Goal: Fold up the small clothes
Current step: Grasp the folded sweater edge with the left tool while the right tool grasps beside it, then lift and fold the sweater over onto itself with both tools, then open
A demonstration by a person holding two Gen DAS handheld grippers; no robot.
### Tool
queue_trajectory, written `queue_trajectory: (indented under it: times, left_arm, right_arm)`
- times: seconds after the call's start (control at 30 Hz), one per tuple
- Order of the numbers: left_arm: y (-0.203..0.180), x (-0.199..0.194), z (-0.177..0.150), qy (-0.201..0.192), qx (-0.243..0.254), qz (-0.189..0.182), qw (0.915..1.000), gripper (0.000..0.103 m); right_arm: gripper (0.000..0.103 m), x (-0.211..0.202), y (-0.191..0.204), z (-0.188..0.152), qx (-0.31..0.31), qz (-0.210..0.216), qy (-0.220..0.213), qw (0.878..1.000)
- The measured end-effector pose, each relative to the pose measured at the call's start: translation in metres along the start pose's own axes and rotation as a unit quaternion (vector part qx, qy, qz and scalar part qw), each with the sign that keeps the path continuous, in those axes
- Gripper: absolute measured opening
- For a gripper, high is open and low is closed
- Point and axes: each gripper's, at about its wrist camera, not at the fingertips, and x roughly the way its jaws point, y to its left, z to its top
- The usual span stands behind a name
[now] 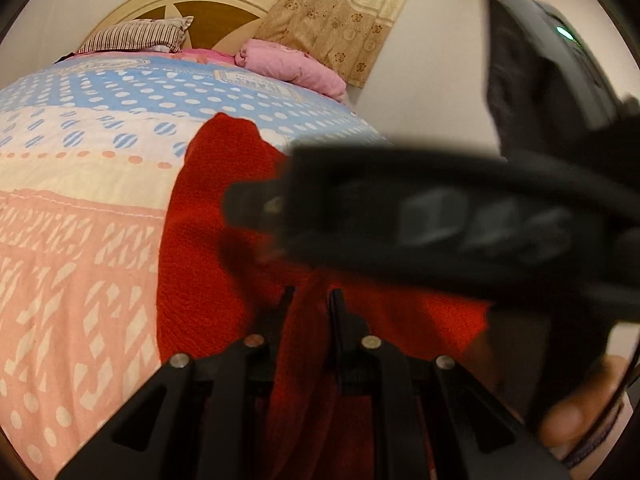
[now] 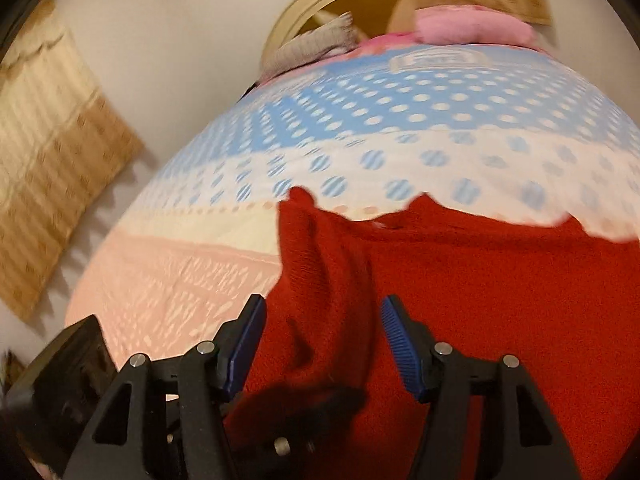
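Two grippers work over a red knit garment [image 2: 460,280] spread on a patterned bedspread [image 1: 80,200], with pillows and a headboard at the far end. The left gripper [image 1: 311,300] is clenched on a raised fold of the red knit at the near edge, probably to anchor that side while the cloth is folded. The right gripper [image 2: 322,344] hangs above the garment with its blue pads [image 2: 394,320] spread and not pressing the cloth; a ridge of knit lies between them, seemingly just laid down. In the left view the right gripper crosses blurred, close in front.
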Motion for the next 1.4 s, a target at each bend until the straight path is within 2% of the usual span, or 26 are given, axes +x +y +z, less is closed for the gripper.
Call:
queue_trajectory:
  times: [0.03,0.07,0.13,0.3,0.43,0.53,0.8,0.87,1.17,1.4]
  left_arm:
    - [0.001,0.000,0.000,0.000,-0.002,-0.002,1.0000,0.016]
    - [0.001,-0.001,0.000,0.000,-0.004,-0.003,1.0000,0.016]
    - [0.001,0.000,0.000,0.004,-0.006,-0.004,1.0000,0.016]
    - [-0.007,-0.006,0.001,-0.003,0.001,0.004,1.0000,0.016]
    - [-0.018,-0.014,0.006,-0.015,0.011,0.001,0.9998,0.016]
    - [-0.033,-0.012,0.006,-0.009,0.023,-0.003,0.9997,0.016]
    - [-0.084,-0.004,0.003,0.000,0.077,-0.026,0.9967,0.011]
    - [-0.089,-0.003,0.000,0.004,0.080,-0.036,0.9962,0.007]
    - [-0.109,0.014,-0.007,0.031,0.095,-0.042,0.9941,0.007]
    - [-0.136,0.021,-0.010,0.034,0.112,-0.058,0.9914,0.007]
  right_arm:
    - [0.057,0.005,0.002,0.001,-0.013,-0.005,0.006,1.000]
    - [0.036,0.012,0.005,0.001,-0.031,-0.017,0.015,0.999]
    - [0.012,0.023,0.005,0.000,-0.043,-0.029,0.038,0.998]
    - [0.011,0.016,-0.007,-0.004,-0.010,-0.031,0.012,0.999]
    - [0.011,-0.002,-0.023,-0.003,0.043,-0.004,-0.012,0.999]
    - [0.011,-0.014,-0.035,-0.005,0.064,0.004,-0.019,0.998]
    - [0.011,-0.051,-0.075,-0.016,0.104,-0.019,-0.030,0.994]
    - [0.011,-0.060,-0.086,-0.021,0.111,-0.026,-0.031,0.993]
    - [0.011,-0.076,-0.121,-0.034,0.137,-0.037,-0.033,0.989]
    - [0.011,-0.094,-0.136,-0.032,0.121,-0.059,-0.040,0.990]
